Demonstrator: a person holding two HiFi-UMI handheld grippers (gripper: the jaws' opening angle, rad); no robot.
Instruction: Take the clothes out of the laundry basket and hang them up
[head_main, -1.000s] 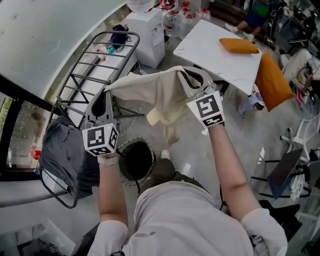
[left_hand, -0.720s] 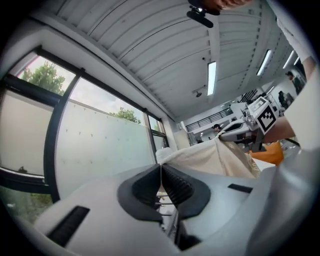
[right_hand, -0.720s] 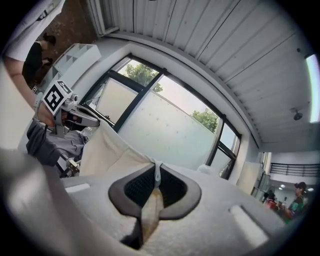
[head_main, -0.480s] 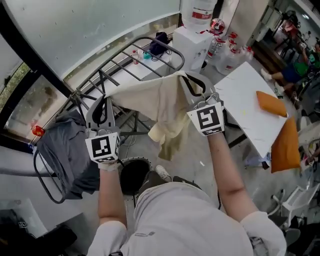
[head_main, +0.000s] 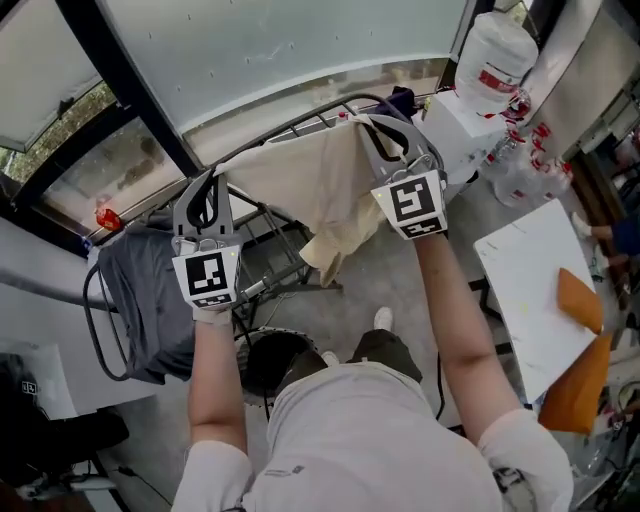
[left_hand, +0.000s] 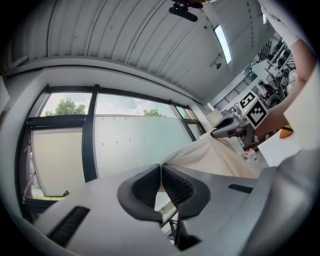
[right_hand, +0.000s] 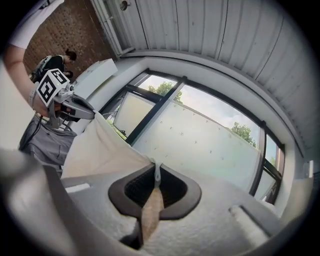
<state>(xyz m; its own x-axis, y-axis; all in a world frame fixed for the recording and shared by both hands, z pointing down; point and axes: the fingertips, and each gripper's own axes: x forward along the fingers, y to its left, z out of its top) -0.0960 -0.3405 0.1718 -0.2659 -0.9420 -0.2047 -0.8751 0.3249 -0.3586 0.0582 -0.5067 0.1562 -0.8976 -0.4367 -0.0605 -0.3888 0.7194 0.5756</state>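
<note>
The left gripper (head_main: 208, 184) and right gripper (head_main: 364, 122) each have their jaws pinching a top corner of the cream cloth (head_main: 305, 175). It is stretched between them above the drying rack (head_main: 262, 222), and a grey garment (head_main: 140, 305) drapes the rack's left end.

This is a workshop-like hall, not a home. Above the jaws of the left gripper (left_hand: 161, 170) runs a ribbed metal ceiling (left_hand: 125, 35) with a strip light (left_hand: 221, 42), and tall dark-framed windows (left_hand: 135, 145) stand ahead of them. A brick wall (right_hand: 60, 35) rises left of the jaws of the right gripper (right_hand: 157, 175). Just beyond these jaws are a water dispenser (head_main: 497, 60) and a wire drying rack (head_main: 290, 120), with a white table (head_main: 535, 300) to their right.
</note>
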